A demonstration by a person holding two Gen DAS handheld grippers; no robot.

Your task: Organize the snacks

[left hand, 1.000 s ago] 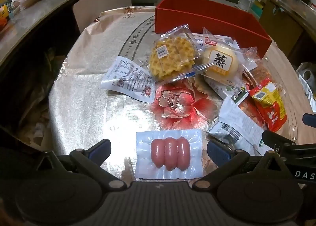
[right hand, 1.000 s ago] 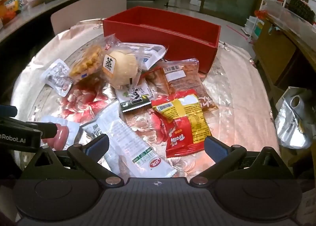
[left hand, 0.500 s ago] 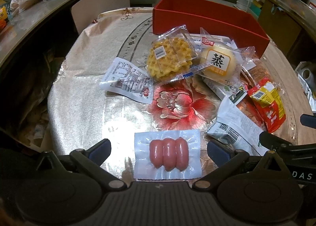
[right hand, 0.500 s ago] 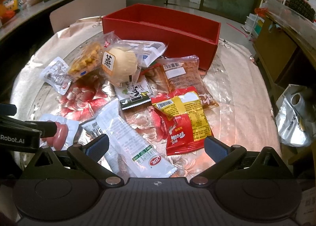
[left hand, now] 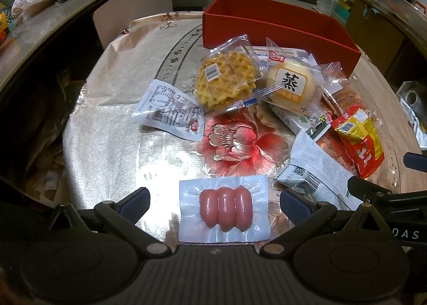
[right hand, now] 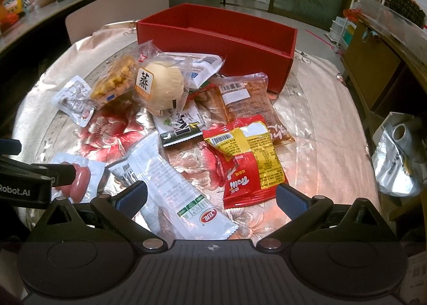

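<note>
Both grippers wide open, nothing held. Left gripper [left hand: 214, 202] low over the table [left hand: 106, 150], fingers straddling the sausage pack [left hand: 225, 210] — flat, alone, clear of the pile, so likely the easy first pick. Right gripper [right hand: 210, 198] hovering above the long white packet [right hand: 181, 190] and the red and yellow bag [right hand: 248, 163], the two nearest snacks on that side. Further back, waffle pack [left hand: 226, 78] and steamed bun [left hand: 292, 82] leaning on each other, overlapping wrappers, harder to take singly. Red box [right hand: 213, 43] at the far edge, open-topped, seemingly empty: probably the destination, reachable by both hands. Not one snack inside yet, sorting barely begun.
</note>
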